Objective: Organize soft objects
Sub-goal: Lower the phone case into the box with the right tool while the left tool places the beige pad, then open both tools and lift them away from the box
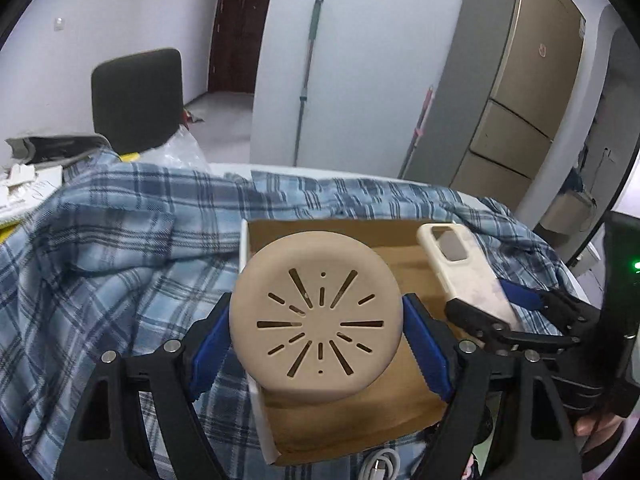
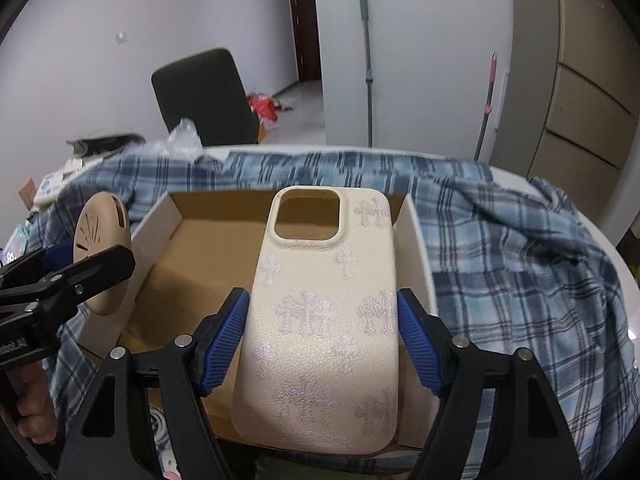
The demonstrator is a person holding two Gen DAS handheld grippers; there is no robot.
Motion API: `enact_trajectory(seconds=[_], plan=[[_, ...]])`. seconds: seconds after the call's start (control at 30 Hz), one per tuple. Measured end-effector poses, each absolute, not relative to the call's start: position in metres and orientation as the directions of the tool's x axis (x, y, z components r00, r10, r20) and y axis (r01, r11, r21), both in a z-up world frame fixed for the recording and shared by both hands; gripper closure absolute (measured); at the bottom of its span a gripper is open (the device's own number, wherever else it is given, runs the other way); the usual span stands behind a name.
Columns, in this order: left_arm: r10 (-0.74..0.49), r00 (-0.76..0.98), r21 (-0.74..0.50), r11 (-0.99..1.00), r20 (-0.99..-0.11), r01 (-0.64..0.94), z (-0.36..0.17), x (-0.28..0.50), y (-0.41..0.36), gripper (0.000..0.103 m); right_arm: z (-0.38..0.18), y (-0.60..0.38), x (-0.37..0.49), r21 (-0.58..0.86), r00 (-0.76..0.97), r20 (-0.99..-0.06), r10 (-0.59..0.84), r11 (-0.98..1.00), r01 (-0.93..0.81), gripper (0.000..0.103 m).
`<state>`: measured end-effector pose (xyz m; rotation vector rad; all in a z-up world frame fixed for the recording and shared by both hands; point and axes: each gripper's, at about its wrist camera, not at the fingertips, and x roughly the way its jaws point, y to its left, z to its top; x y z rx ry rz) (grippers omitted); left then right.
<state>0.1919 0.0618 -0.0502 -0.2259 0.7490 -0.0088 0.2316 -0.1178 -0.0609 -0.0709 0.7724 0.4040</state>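
My left gripper (image 1: 316,344) is shut on a round tan silicone disc with slot cut-outs (image 1: 316,316) and holds it above the left edge of an open cardboard box (image 1: 400,408). My right gripper (image 2: 324,340) is shut on a cream phone case with pale cross patterns (image 2: 324,320) and holds it over the same box (image 2: 192,264). The phone case (image 1: 460,264) and right gripper (image 1: 500,312) also show in the left wrist view, at the box's right side. The disc (image 2: 102,252) and left gripper (image 2: 60,276) show at the left in the right wrist view. The box inside looks bare.
A blue plaid shirt (image 1: 100,260) is spread over the white table (image 2: 608,240) under the box. A white cable (image 1: 380,464) lies near the box's front. Papers and clutter (image 1: 28,184) sit far left. A dark chair (image 1: 136,100), mop poles and a fridge (image 1: 516,80) stand behind.
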Motion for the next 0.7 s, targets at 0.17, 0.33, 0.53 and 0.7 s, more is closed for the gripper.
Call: enact_trajectory(seconds=[0.17, 0.33, 0.53, 0.7], plan=[[-0.084, 0.725, -0.198, 0.977, -0.684, -0.073, -0.053, 0.195, 0.058, 0.02, -0.072, -0.116, 0.234, 0.097, 0.613, -0.717, 0.333, 0.918, -0.385, 0.029], [-0.073, 0.739, -0.184, 0.98, -0.67, -0.07, -0.049, 0.192, 0.058, 0.016, -0.07, -0.116, 0.234, 0.094, 0.62, -0.714, 0.324, 0.923, -0.373, 0.024], [-0.06, 0.76, -0.173, 0.982, -0.647, -0.069, -0.042, 0.187, 0.057, 0.015, -0.061, -0.116, 0.229, 0.065, 0.657, -0.685, 0.316, 0.924, -0.376, 0.023], [-0.059, 0.795, -0.179, 0.982, -0.604, -0.063, -0.018, 0.174, 0.057, 0.015, -0.047, -0.123, 0.225, 0.086, 0.666, -0.67, 0.329, 0.925, -0.37, 0.023]])
